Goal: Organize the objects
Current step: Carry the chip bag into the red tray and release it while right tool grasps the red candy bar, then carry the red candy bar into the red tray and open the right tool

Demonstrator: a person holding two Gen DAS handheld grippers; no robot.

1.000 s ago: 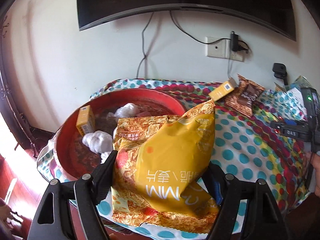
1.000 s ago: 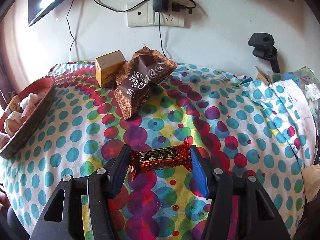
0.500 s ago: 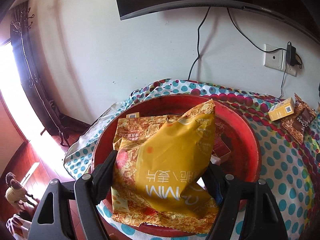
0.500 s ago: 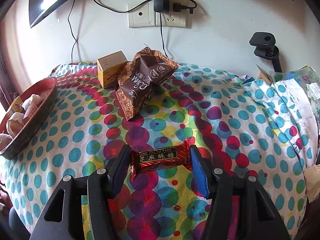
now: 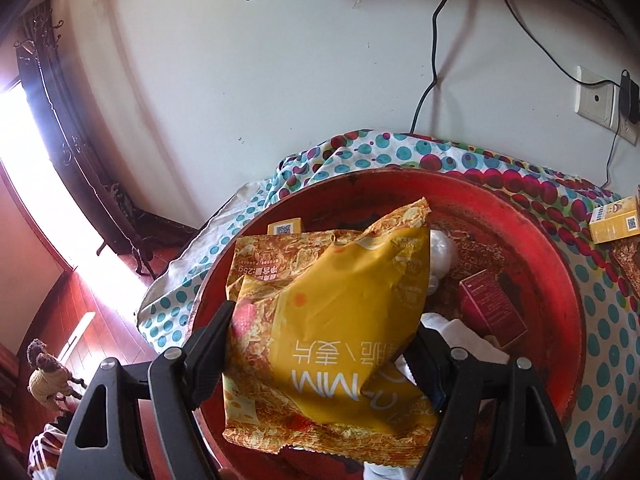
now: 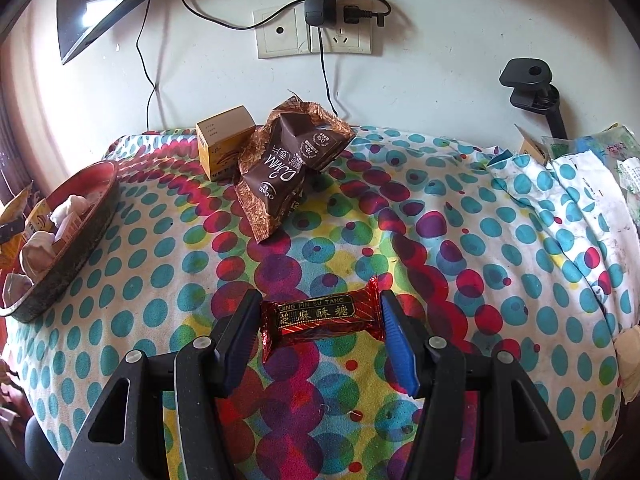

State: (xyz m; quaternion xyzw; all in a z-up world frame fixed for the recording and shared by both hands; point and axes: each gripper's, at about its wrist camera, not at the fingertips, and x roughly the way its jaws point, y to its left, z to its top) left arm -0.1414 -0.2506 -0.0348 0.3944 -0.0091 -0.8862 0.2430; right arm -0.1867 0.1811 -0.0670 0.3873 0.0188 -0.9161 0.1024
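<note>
My left gripper (image 5: 320,344) is shut on a big yellow snack bag (image 5: 344,320) and holds it over the round red tray (image 5: 560,280). In the tray lie a small yellow box (image 5: 285,227), a dark red box (image 5: 490,306) and white wrapped pieces (image 5: 444,254). My right gripper (image 6: 320,320) is shut on a red candy bar (image 6: 320,314), just above the dotted tablecloth (image 6: 400,216). In the right wrist view the tray (image 6: 68,256) sits at the table's left edge.
A brown snack bag (image 6: 284,164) and a yellow box (image 6: 224,142) lie at the back of the table by the wall socket (image 6: 316,34). A black clamp (image 6: 528,84) and papers (image 6: 592,168) crowd the right end. Another yellow box (image 5: 616,220) sits right of the tray.
The left gripper has swung left with the yellow bag, from beside the tray to over its middle. The right gripper and its candy bar have stayed put.
</note>
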